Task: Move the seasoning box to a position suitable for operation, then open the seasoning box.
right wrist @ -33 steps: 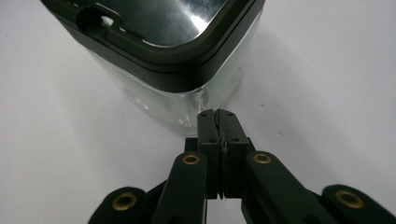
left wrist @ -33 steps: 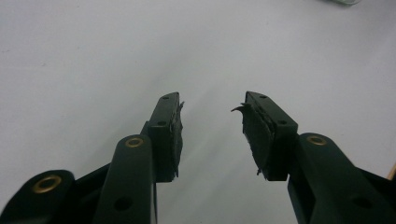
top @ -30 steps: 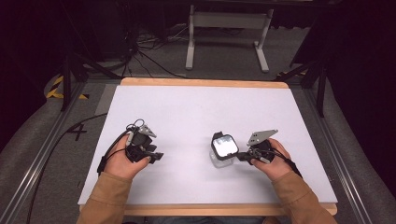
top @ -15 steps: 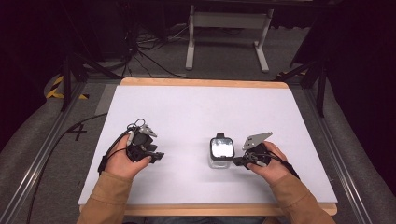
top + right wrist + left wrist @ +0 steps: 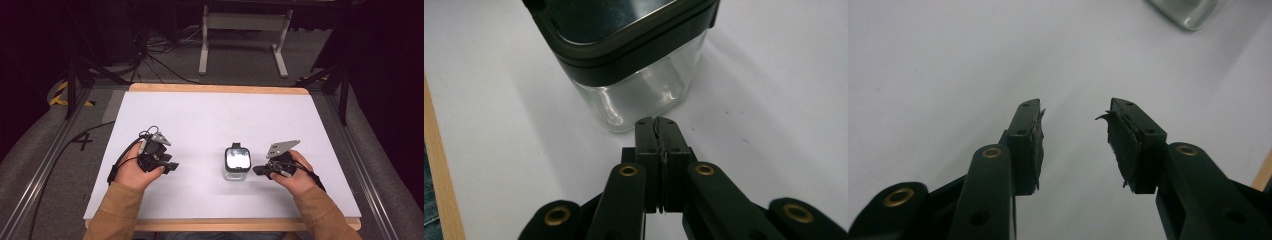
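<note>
jar [image 5: 237,164] now squared up on worktop [image 5: 210,115], nudged by right gripper [image 5: 258,170], fingers pressed together, empty; left gripper [image 5: 172,167] idle, fingers half apart, empty.

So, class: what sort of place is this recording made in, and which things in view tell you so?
Probably a lab or recording workspace, not a home: a bare white table framed by metal rails, loose cables on grey carpet, and a metal stand in dark surroundings.

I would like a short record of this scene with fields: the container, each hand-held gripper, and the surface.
container: clear jar with dark lid, standing upright on the table
left hand-held gripper: jaws apart, nothing between them
right hand-held gripper: jaws closed together, tips just beside the jar's base; contact unclear
surface: white table with wooden edge
</note>
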`<state>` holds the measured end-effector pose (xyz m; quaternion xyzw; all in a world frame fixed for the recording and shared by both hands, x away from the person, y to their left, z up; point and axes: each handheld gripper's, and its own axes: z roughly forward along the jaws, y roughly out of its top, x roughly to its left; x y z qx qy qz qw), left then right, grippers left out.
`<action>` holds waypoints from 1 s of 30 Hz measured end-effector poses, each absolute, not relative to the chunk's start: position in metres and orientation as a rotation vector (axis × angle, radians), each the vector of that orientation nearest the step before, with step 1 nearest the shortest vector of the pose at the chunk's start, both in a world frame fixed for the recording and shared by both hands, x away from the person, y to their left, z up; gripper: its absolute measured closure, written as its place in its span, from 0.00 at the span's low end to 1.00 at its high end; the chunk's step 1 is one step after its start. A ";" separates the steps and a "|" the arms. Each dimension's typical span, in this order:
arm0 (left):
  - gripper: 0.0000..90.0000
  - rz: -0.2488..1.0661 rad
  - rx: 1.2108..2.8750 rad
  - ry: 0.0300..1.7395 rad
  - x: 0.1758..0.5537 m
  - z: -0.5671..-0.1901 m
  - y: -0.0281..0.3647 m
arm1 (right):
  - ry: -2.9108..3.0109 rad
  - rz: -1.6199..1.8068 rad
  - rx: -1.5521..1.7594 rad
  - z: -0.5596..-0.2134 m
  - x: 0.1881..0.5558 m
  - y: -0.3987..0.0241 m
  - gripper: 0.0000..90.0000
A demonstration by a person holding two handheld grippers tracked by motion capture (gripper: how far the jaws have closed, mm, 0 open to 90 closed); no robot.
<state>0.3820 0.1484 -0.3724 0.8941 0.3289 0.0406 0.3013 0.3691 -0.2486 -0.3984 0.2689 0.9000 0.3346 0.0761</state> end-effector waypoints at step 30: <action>0.85 0.038 2.266 0.557 0.418 -0.315 0.069 | 2.574 1.067 0.965 -0.390 0.360 -0.293 0.99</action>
